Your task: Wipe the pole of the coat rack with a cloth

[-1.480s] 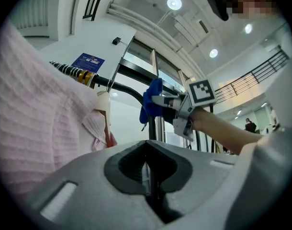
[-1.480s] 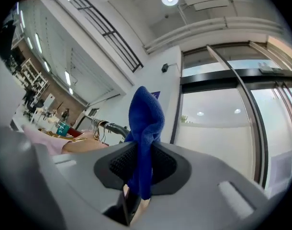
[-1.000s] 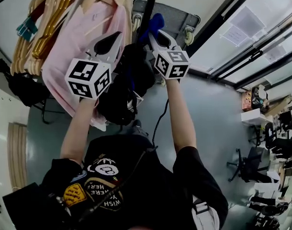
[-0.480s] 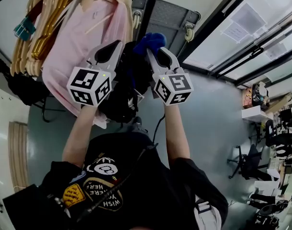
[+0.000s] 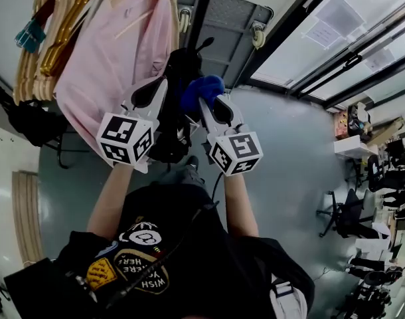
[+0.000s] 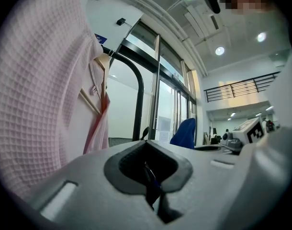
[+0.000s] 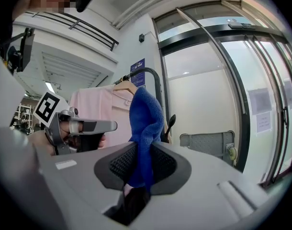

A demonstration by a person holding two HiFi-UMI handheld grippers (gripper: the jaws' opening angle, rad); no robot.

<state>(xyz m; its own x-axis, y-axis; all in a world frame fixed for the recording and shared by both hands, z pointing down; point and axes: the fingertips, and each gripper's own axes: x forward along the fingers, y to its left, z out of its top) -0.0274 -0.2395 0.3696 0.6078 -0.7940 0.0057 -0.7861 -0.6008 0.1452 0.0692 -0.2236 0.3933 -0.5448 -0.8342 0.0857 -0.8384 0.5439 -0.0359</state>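
Grey floor (image 5: 292,158) is spreading out below you, with tall glass doors (image 5: 335,35) running along its right edge and office chairs (image 5: 352,221) standing well apart on the far right.

You are holding the right gripper (image 5: 204,102) up with its jaws clamping a blue terry cloth (image 5: 202,88). The cloth is standing up out of the closed jaws in a bunched fold. It is sitting just beside the black metal pole of the coat rack (image 5: 200,8), on its right. In the right gripper view the cloth is overlapping the pole, and whether the two are touching cannot be told.

You are holding the left gripper (image 5: 162,84) level with it on the pole's other side. Its jaws are pressing together with nothing between them.

A pink waffle-weave shirt on a wooden hanger (image 5: 103,52) is hanging just beside the left gripper and crowding that whole side, with a row of bare wooden hangers (image 5: 60,25) beyond it. Dark clothing (image 5: 174,121) is bunching between and below the two grippers. The rack's grey wheeled base (image 5: 232,28) is lying past the cloth. To the right of the right gripper the way is lying open across to the doors.
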